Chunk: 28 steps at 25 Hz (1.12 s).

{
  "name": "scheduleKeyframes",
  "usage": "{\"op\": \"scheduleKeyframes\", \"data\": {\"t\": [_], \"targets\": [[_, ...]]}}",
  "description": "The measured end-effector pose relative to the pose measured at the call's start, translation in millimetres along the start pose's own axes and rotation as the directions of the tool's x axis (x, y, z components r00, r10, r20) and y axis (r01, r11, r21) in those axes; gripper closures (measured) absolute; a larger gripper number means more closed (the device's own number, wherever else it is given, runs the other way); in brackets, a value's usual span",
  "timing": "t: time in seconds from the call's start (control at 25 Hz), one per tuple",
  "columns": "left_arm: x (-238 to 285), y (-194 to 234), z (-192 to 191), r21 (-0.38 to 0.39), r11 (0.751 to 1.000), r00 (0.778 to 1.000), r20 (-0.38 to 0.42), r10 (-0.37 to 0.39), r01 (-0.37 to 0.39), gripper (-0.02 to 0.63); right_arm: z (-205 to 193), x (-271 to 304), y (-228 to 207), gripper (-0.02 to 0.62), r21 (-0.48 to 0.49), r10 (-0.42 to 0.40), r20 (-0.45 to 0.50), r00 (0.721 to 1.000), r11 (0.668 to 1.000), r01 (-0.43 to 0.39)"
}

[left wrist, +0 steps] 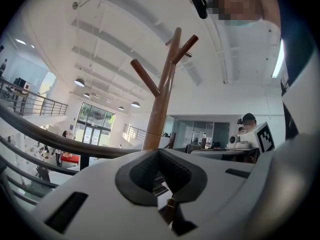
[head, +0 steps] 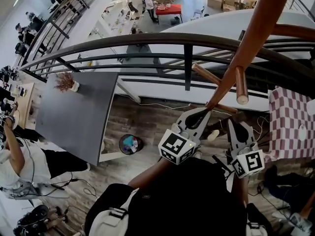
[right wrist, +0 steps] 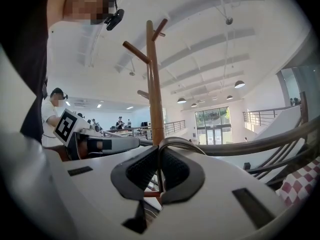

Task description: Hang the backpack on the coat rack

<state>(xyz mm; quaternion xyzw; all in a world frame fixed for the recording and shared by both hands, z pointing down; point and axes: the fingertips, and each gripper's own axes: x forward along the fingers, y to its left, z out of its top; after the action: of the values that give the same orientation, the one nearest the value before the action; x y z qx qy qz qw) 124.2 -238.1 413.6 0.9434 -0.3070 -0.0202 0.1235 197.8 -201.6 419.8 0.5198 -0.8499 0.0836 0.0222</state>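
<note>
backpack (head: 197, 200), black, fills six o'clock of the head view, with the coat rack (head: 251, 38) rising at one o'clock. only the right gripper view shows its thin grey loop (right wrist: 182, 143), pinched in the closed jaws of the right gripper (right wrist: 159, 171). left gripper (left wrist: 160, 176) is closed too, seemingly on a dark strap (left wrist: 170, 211).

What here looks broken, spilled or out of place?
Nothing stands out. The coat rack stands upright with its pegs intact. The black backpack is held in front of it by the left gripper and the right gripper, not yet hung.
</note>
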Motion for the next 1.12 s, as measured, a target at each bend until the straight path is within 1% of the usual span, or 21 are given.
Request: {"op": "scheduleKeyframes", "data": {"t": [0.56,0.72,0.96,1.12], "targets": [[2.0,7.8,1.5,-0.008,1.000,1.000,-0.003,0.028,-0.028,0.600,-2.0,24.9,8.6,0.569,-0.009,0.087,-0.029,0.996,0.996,-0.087],[1.3,8.7,2.6,-0.001,1.000,1.000,-0.005,0.025,-0.025,0.598,-5.8,27.3,10.8,0.569,0.002,0.094,-0.035,0.995,0.996,-0.094],[3.1,7.6,-1.9,-0.009,1.000,1.000,-0.012,0.022,-0.022,0.599,-18.5,27.5,6.4,0.569,0.056,0.088,-0.050,0.995,0.995,-0.085],[4.0,8.9,-3.1,-0.013,1.000,1.000,-0.013,0.020,-0.020,0.600,-27.9,28.0,5.0,0.569,0.070,0.089,-0.066,0.994,0.994,-0.084]]}}
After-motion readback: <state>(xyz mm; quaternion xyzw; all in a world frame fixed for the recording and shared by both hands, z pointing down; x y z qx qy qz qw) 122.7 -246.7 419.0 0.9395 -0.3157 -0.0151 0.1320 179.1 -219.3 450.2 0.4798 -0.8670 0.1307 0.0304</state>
